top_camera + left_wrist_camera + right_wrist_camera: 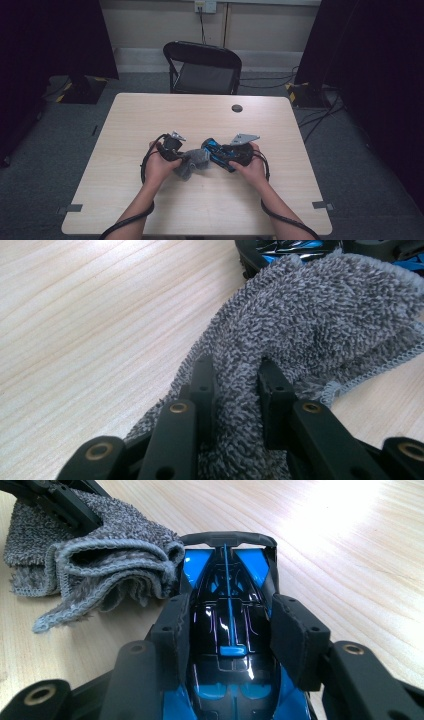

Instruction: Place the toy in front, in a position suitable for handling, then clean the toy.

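A light wood desk (150,115) stands on grey carpet, a black folding chair (202,67) behind its far edge. At mid-desk, the left gripper (235,375) pinches a fold of grey terry cloth (320,315). The right gripper (230,625) clamps a glossy blue-and-black toy car (227,595), its end touching the cloth. Bare desk surrounds both on all sides.

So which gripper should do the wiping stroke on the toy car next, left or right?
Left, probably. The left gripper is clamped on the grey cloth, which already touches the blue and black toy car. The right gripper is shut on the car's body, so it is better used steadying it.
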The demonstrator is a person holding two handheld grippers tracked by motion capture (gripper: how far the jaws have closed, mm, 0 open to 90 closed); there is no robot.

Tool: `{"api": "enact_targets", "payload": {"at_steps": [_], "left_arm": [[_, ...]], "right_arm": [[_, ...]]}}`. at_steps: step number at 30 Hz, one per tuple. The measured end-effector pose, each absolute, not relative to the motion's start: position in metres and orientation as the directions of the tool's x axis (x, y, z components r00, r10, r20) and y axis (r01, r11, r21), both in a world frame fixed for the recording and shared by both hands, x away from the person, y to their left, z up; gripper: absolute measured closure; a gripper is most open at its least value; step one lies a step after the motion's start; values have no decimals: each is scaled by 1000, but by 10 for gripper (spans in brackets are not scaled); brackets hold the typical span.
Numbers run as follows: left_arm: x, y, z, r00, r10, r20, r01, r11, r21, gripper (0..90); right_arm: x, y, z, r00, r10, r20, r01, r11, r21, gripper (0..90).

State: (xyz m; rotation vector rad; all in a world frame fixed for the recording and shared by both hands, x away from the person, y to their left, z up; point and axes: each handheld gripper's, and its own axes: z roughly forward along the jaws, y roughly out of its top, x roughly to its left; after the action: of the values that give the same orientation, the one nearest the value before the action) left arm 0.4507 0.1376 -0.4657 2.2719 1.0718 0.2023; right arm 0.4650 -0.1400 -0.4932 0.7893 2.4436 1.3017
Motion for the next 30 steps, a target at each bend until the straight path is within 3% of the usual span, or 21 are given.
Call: {"api": "enact_targets", "payload": {"at_steps": [30], "left_arm": [[445,184,-447,590,793,-150,673,-380,635,738]], "right_arm": [[464,-143,-493,-824,567,20,334,458,824,514]]}}
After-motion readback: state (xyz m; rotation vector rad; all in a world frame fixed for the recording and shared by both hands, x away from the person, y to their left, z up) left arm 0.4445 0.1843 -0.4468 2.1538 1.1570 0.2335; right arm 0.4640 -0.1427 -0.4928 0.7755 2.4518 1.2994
